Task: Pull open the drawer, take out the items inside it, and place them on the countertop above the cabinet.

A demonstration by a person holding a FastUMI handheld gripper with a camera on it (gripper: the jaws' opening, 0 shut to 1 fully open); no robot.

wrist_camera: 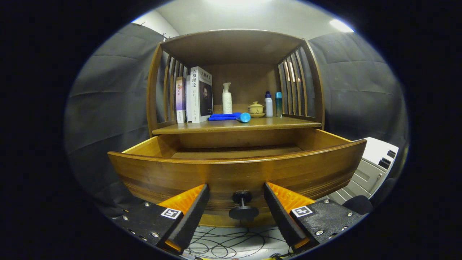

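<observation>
A staged home corner inside a recording booth.

Dark cloth walls (108, 90) are wrapping round a wooden cabinet (234, 47); books (196, 94), a pump bottle (227, 99), a lidded cup (256, 108) are sitting on its countertop (274, 124), cables (223, 243) are trailing across the floor.

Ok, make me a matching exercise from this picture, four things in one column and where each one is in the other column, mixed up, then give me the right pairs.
Things:
1. drawer knob
2. books
3. blue cloth
4. lidded cup

Places:
A. at the left end of the countertop, standing upright
B. between the open fingers of the gripper, touched by neither
C. on a saucer, between the pump bottle and the two small bottles
D. lying flat in front of the pump bottle

Pairs: 1-B, 2-A, 3-D, 4-C
</observation>
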